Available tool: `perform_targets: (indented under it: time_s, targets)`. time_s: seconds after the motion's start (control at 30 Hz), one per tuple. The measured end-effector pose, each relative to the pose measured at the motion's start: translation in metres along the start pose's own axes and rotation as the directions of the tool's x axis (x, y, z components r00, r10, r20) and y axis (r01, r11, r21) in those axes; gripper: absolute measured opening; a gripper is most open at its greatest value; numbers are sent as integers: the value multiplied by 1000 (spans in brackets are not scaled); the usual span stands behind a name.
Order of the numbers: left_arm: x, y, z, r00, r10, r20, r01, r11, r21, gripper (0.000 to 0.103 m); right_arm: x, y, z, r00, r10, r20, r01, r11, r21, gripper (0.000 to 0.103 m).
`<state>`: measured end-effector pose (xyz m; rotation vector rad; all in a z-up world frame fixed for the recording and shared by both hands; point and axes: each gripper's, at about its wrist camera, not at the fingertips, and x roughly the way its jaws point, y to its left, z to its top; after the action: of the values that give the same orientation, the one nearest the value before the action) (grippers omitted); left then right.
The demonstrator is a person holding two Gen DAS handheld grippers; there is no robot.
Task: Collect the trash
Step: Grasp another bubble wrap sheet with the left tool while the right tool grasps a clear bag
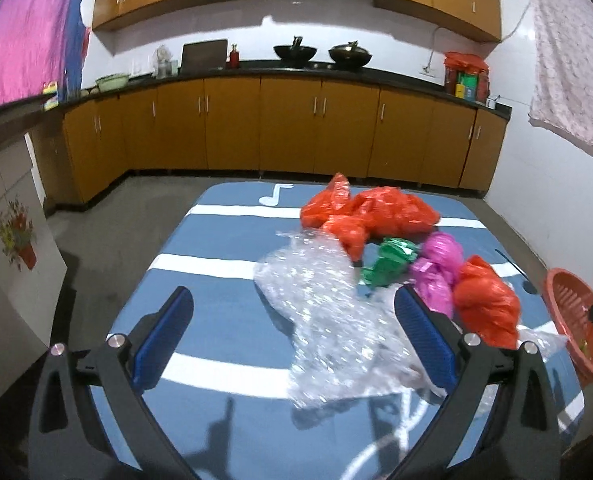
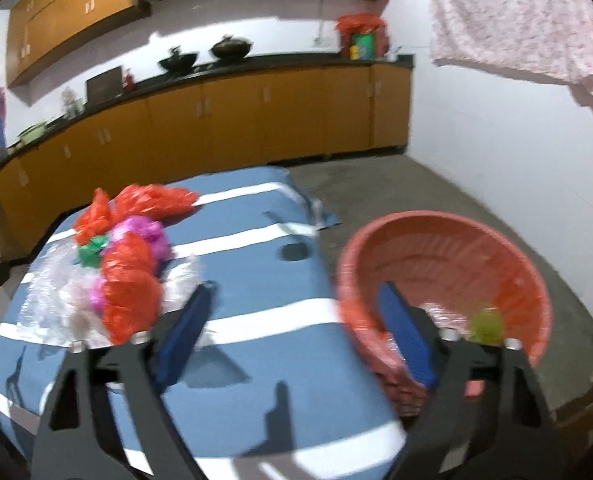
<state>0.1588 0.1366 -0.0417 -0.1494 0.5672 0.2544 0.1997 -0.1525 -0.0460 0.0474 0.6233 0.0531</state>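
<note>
A heap of crumpled trash lies on the blue striped tablecloth (image 1: 224, 248): clear bubble wrap (image 1: 328, 312), a large red bag (image 1: 376, 212), a green wad (image 1: 392, 260), a magenta bag (image 1: 436, 268) and a second red bag (image 1: 488, 304). My left gripper (image 1: 292, 292) is open wide, with the near part of the bubble wrap between its blue pads, which do not press on it. The right wrist view shows the same heap (image 2: 128, 280) at the left. My right gripper (image 2: 296, 288) is open over bare cloth, its right finger in front of the red basket (image 2: 436, 248).
The basket stands off the table's right edge and holds a green wad (image 2: 486, 322) and some clear wrap. Orange kitchen cabinets (image 1: 288, 136) with woks on the counter run along the far wall. A white panel (image 1: 12, 248) stands left of the table.
</note>
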Motion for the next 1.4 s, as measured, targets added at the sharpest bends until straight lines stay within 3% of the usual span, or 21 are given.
perform_targets:
  time_s: [0.13, 0.3, 0.53, 0.73, 0.8, 0.87, 0.97, 1.07, 1.13, 1.2, 1.33, 1.4]
  targets:
    - [24, 5, 7, 999, 7, -46, -8, 1000, -16, 99, 29, 28, 1, 998, 31, -63, -31, 999, -11, 65]
    - [50, 5, 11, 994, -11, -105, 7, 999, -38, 99, 52, 46, 0, 990, 65, -126, -65, 998, 5, 64]
    - [80, 0, 5, 985, 20, -169, -20, 1000, 0, 98, 70, 69, -10, 982, 58, -180, -72, 995, -73, 64]
    - [98, 9, 1, 977, 15, -212, -18, 1000, -14, 98, 81, 71, -13, 973, 64, -221, -79, 995, -61, 64]
    - [104, 10, 2, 974, 17, -225, -21, 1000, -12, 92, 86, 72, -14, 972, 51, -231, -69, 995, -70, 64]
    - [106, 14, 3, 973, 12, -232, -17, 1000, -17, 88, 90, 72, -15, 969, 44, -245, -65, 995, -78, 55]
    - [108, 20, 4, 972, 0, -236, -6, 1000, -23, 81, 91, 69, -15, 966, 49, -254, -68, 995, -70, 50]
    - [108, 26, 5, 972, -7, -236, 1, 1000, -26, 81, 91, 68, -15, 967, 38, -251, -59, 995, -78, 43]
    - [109, 29, 5, 971, -11, -239, 4, 1000, -30, 80, 91, 66, -15, 968, 28, -250, -50, 996, -80, 41]
    - [108, 34, 4, 969, -29, -245, 18, 999, -47, 74, 89, 63, -15, 969, 23, -247, -44, 996, -77, 40]
    - [108, 39, 0, 967, -35, -251, 25, 999, -41, 74, 89, 60, -15, 969, 24, -247, -45, 996, -77, 40]
    - [109, 39, 0, 966, -35, -257, 25, 999, -42, 80, 90, 61, -16, 968, 28, -250, -48, 996, -75, 40]
